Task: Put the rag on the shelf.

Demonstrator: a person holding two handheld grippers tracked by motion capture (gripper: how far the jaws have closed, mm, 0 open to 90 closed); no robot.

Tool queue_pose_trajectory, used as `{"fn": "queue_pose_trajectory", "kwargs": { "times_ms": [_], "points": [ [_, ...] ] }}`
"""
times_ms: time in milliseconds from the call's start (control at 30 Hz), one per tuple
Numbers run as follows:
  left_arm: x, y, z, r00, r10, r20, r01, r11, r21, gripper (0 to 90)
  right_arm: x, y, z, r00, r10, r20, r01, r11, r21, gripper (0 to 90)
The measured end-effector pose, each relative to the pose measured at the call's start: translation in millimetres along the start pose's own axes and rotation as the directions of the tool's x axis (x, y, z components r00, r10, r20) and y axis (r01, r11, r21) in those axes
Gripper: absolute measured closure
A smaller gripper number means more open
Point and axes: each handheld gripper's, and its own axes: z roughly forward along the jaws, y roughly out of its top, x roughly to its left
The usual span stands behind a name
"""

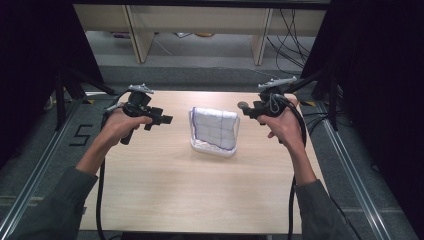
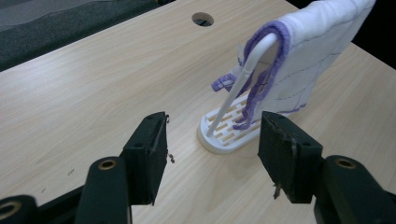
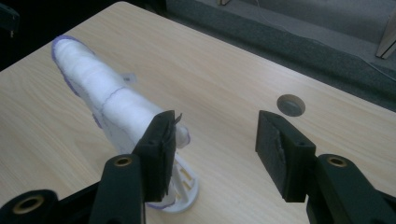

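Note:
A white cloth (image 1: 215,127) with purple grid lines and a purple hem hangs over a white wire rack (image 1: 212,148) in the middle of the wooden table. My left gripper (image 1: 167,120) is held to the left of the rack, pointing toward it, jaws open and empty. In the left gripper view the cloth (image 2: 308,51) drapes over the hoop of the rack (image 2: 224,135) just beyond my left gripper (image 2: 215,122). My right gripper (image 1: 243,107) hovers right of the rack, open with nothing between its jaws. In the right gripper view the cloth (image 3: 102,93) shows beyond the left jaw of my right gripper (image 3: 217,122).
The table (image 1: 175,190) is bare light wood with a round cable hole (image 3: 290,105) near its far right. Grey floor, shelf legs and loose cables lie beyond the far edge. A "5" mark (image 1: 80,134) sits on the floor at left.

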Motion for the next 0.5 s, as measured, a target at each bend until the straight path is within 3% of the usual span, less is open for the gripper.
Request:
{"fn": "queue_pose_trajectory", "kwargs": {
  "times_ms": [33, 133, 233, 267, 333, 500],
  "points": [
    [-0.9, -1.2, -2.8, 0.9999, 0.013, 0.002, -0.013, 0.9999, 0.001, 41.3, 3.0, -2.2, -2.5, 0.9999, 0.015, -0.001, -0.015, 1.0, -0.005, 46.7],
    [-5.6, -5.1, -8.6, 0.9998, 0.019, -0.001, -0.019, 0.9998, -0.002, 40.7, 6.1, -8.3, -8.7, 0.9998, -0.02, -0.004, 0.02, 1.0, -0.017, 44.6],
    [-12.5, -8.9, -11.9, 0.9998, 0.019, -0.003, -0.019, 0.9998, -0.009, 39.4, 11.6, -15.1, -14.1, 1.0, 0.0, -0.004, 0.0, 1.0, -0.013, 42.7],
    [-15.0, -10.4, -12.9, 0.9997, 0.025, -0.004, -0.025, 0.9996, -0.01, 38.6, 10.7, -17.9, -13.6, 0.9997, -0.024, 0.004, 0.024, 0.999, -0.029, 42.0],
    [-18.5, -13.2, -15.6, 0.9989, 0.047, -0.004, -0.047, 0.9989, 0.002, 37.6, 11.5, -22.6, -15.6, 1.0, -0.008, 0.001, 0.008, 1.0, -0.021, 41.1],
    [-29.8, -22.3, -19.8, 0.9987, 0.05, 0.008, -0.05, 0.9987, -0.013, 36.0, 11.7, -35.9, -17.7, 1.0, -0.006, -0.004, 0.006, 1.0, -0.018, 40.6]
  ]
}}
